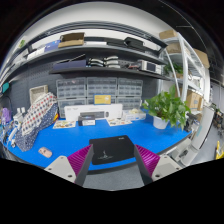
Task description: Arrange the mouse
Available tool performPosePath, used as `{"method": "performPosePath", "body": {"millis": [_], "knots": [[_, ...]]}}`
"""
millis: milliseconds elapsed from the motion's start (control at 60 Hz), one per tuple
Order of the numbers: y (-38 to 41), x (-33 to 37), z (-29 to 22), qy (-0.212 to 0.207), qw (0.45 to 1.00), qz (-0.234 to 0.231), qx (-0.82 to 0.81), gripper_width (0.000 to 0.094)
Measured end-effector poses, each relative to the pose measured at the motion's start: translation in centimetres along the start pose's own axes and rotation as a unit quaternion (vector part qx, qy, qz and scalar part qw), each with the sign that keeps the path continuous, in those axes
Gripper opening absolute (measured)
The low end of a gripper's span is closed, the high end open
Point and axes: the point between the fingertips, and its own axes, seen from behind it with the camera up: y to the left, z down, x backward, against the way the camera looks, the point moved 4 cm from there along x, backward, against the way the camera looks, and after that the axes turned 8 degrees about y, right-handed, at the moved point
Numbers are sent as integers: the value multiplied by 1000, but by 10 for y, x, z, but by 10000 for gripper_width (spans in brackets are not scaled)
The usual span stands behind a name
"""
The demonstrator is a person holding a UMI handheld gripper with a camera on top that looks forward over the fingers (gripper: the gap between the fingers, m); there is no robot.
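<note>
while tool [111,168] grips black mouse [110,152], blue table [70,140] beyond

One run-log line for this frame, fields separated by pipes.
gripper fingers closed on black mouse | held above blue table | potted plant beyond right | shelves behind

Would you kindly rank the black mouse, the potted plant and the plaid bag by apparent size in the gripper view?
1. Potted plant and black mouse, held between the fingers of the gripper: alike, and the mouse's nearness to the camera inflates it, so unranked.
2. Plaid bag: slightly smaller.
</note>
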Motion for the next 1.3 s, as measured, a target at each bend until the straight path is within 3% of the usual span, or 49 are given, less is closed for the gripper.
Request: {"method": "performPosePath", "body": {"millis": [117, 400, 633, 1000, 1300], "knots": [[25, -4, 31, 23, 999, -25, 2, 826], [164, -38, 134, 116, 982, -138, 60, 825], [272, -83, 149, 144, 967, -192, 84, 825], [361, -171, 122, 166, 964, -189, 89, 839], [365, -240, 85, 177, 973, -133, 59, 790]]}}
